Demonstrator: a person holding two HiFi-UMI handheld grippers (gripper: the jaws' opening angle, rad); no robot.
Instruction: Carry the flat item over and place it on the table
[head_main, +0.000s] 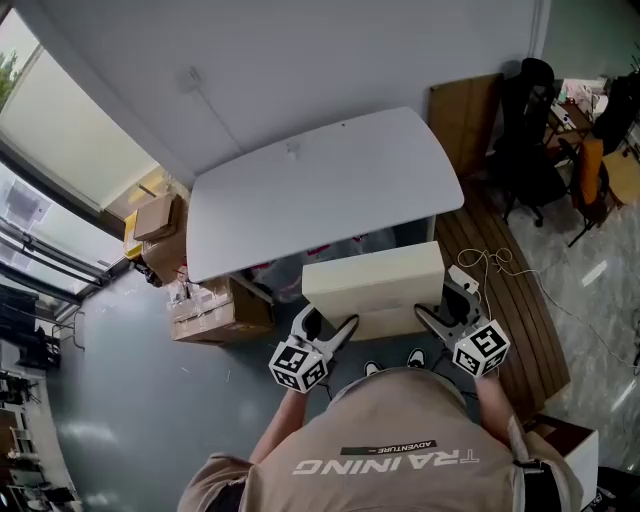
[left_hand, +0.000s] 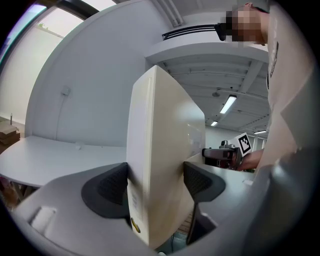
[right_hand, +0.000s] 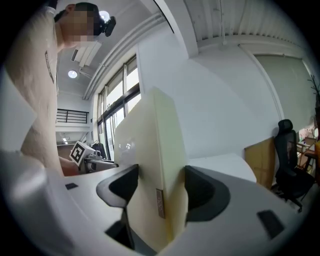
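A flat cream-coloured panel (head_main: 375, 285) hangs level in front of my chest, just short of the white table (head_main: 320, 190). My left gripper (head_main: 338, 328) is shut on the panel's left end, and my right gripper (head_main: 432, 320) is shut on its right end. In the left gripper view the panel (left_hand: 165, 145) stands on edge with both dark pads of the left gripper (left_hand: 155, 182) pressed against its faces. The right gripper view shows the same: the panel (right_hand: 150, 145) is pinched in the right gripper (right_hand: 160, 186). The table top is bare.
Cardboard boxes (head_main: 215, 310) sit on the floor under the table's left side, with another box (head_main: 158, 216) by the window. A brown board (head_main: 465, 120) leans on the wall at the right. A black office chair (head_main: 530, 130) and loose cables (head_main: 495, 265) are at the right.
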